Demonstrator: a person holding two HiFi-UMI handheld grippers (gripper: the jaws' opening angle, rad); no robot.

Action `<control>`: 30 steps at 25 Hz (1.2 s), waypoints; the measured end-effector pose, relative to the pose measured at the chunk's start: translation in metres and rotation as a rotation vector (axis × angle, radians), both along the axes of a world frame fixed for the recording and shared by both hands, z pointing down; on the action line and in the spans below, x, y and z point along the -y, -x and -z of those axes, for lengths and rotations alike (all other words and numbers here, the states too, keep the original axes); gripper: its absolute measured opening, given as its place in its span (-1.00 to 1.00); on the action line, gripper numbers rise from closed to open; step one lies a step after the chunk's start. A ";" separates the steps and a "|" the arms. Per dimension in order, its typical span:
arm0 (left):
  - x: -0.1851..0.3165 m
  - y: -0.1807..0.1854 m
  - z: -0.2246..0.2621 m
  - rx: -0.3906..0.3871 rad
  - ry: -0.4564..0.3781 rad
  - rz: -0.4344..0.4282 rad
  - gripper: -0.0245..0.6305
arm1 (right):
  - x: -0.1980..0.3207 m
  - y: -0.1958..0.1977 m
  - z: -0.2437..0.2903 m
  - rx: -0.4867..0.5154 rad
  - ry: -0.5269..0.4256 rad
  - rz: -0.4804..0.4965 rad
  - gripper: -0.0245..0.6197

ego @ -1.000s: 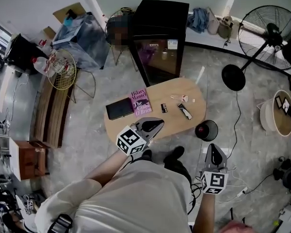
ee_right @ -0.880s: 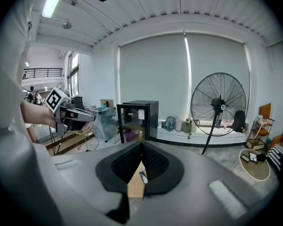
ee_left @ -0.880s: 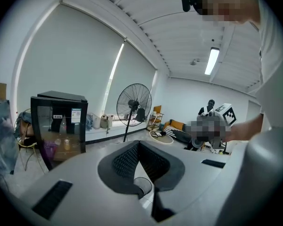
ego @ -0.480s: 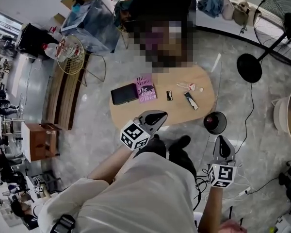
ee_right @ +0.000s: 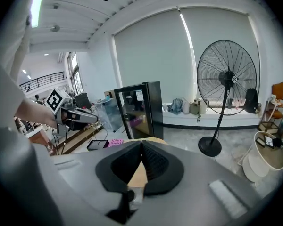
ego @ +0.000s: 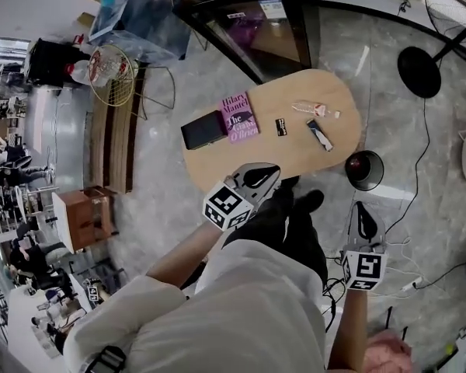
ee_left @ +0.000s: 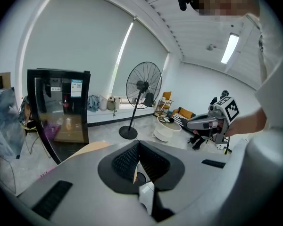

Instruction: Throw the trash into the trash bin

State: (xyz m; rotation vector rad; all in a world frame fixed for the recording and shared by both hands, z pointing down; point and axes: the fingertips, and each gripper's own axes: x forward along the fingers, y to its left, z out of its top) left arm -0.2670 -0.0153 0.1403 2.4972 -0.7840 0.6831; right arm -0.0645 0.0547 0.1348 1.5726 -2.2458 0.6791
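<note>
**Head view first: claws and trash, itemised**

Head view: my left claw (ego: 270,171) is over the table's (ego: 217,162) near edge. My right claw (ego: 362,208) is over the floor, near the trash bin (ego: 364,169), which stands just off the table's right end. Trash at that right end: clear plastic piece (ego: 314,109), black-and-white wrapper (ego: 320,134).

Left gripper view: my jaws are pressed together, holding nothing.

Right gripper view: likewise closed and empty.

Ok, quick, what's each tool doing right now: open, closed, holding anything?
Left grey tool: closed, holding nothing.
Right grey tool: closed, holding nothing.
</note>
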 end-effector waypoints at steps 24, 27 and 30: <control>0.077 0.040 -0.258 0.207 0.228 -0.073 -0.88 | 0.070 0.076 -0.191 0.000 0.208 0.012 -0.89; 0.087 0.045 -0.295 0.245 0.228 -0.080 -0.72 | 0.073 0.084 -0.218 0.001 0.227 0.025 -0.89; 0.096 0.052 -0.330 0.291 0.216 -0.096 -0.70 | 0.077 0.092 -0.245 0.011 0.243 0.034 -0.89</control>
